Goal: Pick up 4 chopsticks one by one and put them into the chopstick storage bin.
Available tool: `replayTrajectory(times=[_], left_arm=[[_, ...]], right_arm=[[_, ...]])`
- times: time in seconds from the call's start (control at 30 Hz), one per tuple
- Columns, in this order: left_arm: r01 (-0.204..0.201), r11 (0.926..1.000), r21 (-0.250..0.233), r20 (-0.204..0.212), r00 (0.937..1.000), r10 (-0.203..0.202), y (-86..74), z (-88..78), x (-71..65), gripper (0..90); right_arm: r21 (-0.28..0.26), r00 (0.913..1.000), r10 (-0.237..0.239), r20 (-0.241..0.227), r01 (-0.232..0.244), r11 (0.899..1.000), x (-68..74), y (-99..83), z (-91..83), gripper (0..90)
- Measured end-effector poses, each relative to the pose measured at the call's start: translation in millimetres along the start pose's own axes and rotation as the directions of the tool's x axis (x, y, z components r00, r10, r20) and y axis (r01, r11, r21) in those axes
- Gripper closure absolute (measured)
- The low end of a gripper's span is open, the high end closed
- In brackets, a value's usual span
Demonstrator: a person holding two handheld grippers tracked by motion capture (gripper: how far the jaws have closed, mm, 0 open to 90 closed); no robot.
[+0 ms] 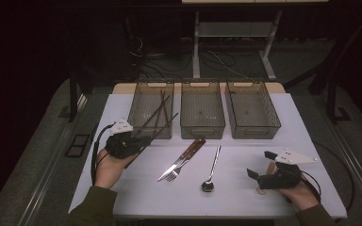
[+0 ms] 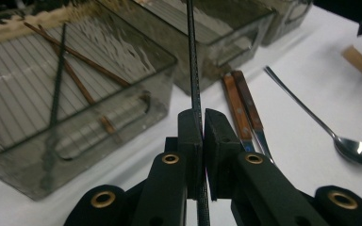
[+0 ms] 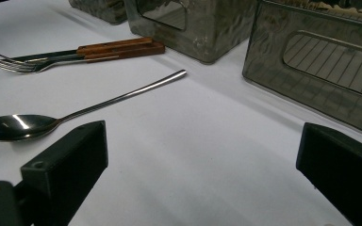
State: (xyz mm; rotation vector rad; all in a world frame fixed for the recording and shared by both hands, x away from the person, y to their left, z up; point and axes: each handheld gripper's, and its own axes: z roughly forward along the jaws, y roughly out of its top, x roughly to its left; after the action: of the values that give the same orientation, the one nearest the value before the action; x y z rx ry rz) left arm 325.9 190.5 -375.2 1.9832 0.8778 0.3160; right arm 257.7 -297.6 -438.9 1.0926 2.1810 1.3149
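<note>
At the left of the high view, the left gripper (image 1: 139, 143) is clamped on a thin black chopstick (image 2: 194, 70), a straight, finely ridged rod slanting up toward the left bin (image 1: 136, 101). At lower right, the right gripper (image 1: 259, 172) rests with jaws wide apart, holding nothing.

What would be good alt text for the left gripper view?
The left tongs, seen from just behind, are shut on a thin black chopstick that points toward a smoky plastic bin holding more chopsticks. To the right, a wooden-handled knife and fork and a spoon lie on the white table.
</note>
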Motion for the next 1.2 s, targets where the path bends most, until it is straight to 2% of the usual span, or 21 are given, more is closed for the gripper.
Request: replayTrajectory(times=[0.33,0.63,0.93,1.2], left_arm=[[0.026,0.9986,-0.045,-0.03,0.9992,-0.028,13.7,0.6,17.4,86.4],[0.05,0.9974,-0.052,-0.056,0.997,-0.052,27.7,13.4,31.8,86.4],[0.065,0.997,-0.042,-0.082,0.9943,-0.068,46.3,29.2,50.3,86.3],[0.092,0.9955,-0.023,-0.123,0.988,-0.094,61.1,40.2,64.8,86.3]], right_arm=[[-0.001,1.0,0.001,0.002,-0.001,1.0,0.1,-0.2,0.0,2.2],[-0.003,1.0,0.004,0.003,-0.004,1.0,-0.5,-0.4,-0.5,2.2],[-0.003,1.0,0.007,0.005,-0.007,1.0,-1.0,-0.4,-1.3,2.2],[-0.005,1.0,0.006,0.005,-0.006,1.0,-1.1,-0.5,-1.4,2.2]])
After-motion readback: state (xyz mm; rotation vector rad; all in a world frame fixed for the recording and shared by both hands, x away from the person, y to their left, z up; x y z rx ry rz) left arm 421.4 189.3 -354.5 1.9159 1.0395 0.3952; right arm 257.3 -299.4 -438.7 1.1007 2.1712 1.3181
